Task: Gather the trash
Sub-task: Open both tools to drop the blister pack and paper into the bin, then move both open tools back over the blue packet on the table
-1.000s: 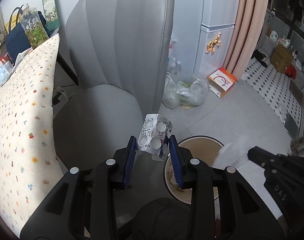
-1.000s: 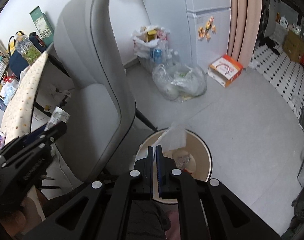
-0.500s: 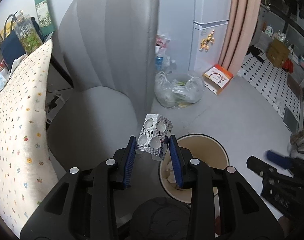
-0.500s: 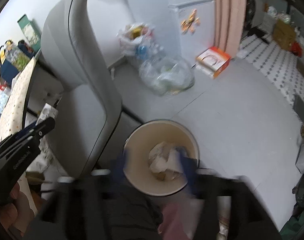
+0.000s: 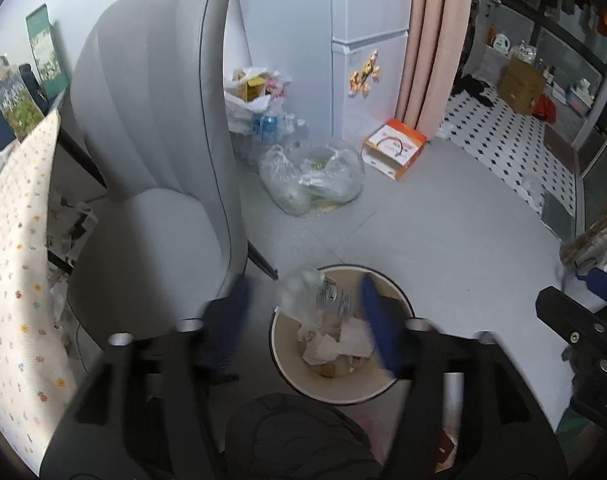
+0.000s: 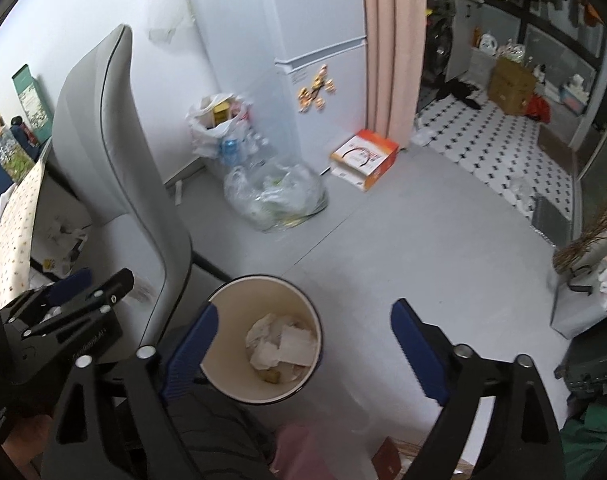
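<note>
A round beige trash bin [image 5: 284, 364] [image 6: 231, 380] stands on the grey floor beside the chair, with crumpled white paper [image 5: 331, 344] [image 6: 281, 346] inside. My left gripper [image 5: 305, 312] is open above the bin. A silver blister pack [image 5: 315, 294] is blurred between its blue fingers, free of them, over the bin's far rim. My right gripper [image 6: 303, 336] is open wide and empty above the bin. The left gripper also shows at the left of the right wrist view [image 6: 75, 296].
A grey padded chair [image 5: 151, 168] stands left of the bin. A floral-cloth table [image 5: 15, 264] lies at far left. A clear plastic bag [image 5: 315, 180], a white trash bag [image 5: 251, 96], an orange-white box [image 5: 395, 148] and a fridge [image 5: 363, 40] lie beyond.
My left gripper has swung right over the bin and opened, letting go of the blister pack. My right gripper opened and dropped its white paper into the bin.
</note>
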The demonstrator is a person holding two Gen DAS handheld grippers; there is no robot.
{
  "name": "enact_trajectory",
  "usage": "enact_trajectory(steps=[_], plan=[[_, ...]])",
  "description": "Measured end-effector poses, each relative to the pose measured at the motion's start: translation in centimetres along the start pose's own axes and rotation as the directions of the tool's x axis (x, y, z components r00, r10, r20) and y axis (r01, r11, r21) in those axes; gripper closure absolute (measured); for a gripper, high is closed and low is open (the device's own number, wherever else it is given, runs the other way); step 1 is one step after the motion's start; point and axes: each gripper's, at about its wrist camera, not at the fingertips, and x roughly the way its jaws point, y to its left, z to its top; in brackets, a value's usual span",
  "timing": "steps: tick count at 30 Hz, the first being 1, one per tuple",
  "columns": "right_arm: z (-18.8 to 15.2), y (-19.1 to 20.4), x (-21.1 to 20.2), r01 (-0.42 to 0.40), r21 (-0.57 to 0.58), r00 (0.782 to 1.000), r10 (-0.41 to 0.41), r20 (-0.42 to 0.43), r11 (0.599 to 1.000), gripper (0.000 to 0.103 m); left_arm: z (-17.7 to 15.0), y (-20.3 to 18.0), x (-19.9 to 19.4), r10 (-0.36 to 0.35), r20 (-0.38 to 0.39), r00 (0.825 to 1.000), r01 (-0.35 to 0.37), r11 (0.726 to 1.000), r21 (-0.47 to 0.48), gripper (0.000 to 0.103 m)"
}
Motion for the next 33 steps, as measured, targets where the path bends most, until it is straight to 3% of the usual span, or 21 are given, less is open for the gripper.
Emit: enact_trajectory(steps=[1, 4, 7, 21, 33], plan=[[0.1, -0.1, -0.2, 0.005, 0.001, 1.0, -0.005, 0.005, 1.0, 0.012, 0.1, 0.1, -0.4, 0.0, 0.013, 1.0, 0.0, 1.0, -0.004, 0.023], [0.2, 0.1, -0.8, 0.013, 0.0, 1.0, -0.013, 0.016, 1.0, 0.009, 0.3, 0.9, -1.5, 0.012, 0.039, 0.999, -0.012, 1.0, -0.021, 0.011], [0.2, 0.9, -1.2, 0.013, -0.016, 1.0, -0.013, 0.029, 1.0, 0.008, 0.4, 2.3, -2.7, 0.038, 0.06, 0.997, -0.035, 0.998, -0.056, 0.008], [-0.3, 7.2, -5.3, -0.007, -0.116, 0.993, 0.021, 0.116, 0.993, 0.008, -1.5, 10.0, -8.9, 0.121, 0.148, 0.981, -0.09, 0.976, -0.199, 0.006], [-1.3, 15.6, -9.4, -0.067, -0.234, 0.979, 0.11, 0.174, 0.97, 0.008, -5.6, 19.4, -14.1, 0.243, 0.186, 0.952, -0.162, 0.916, -0.367, 0.006]])
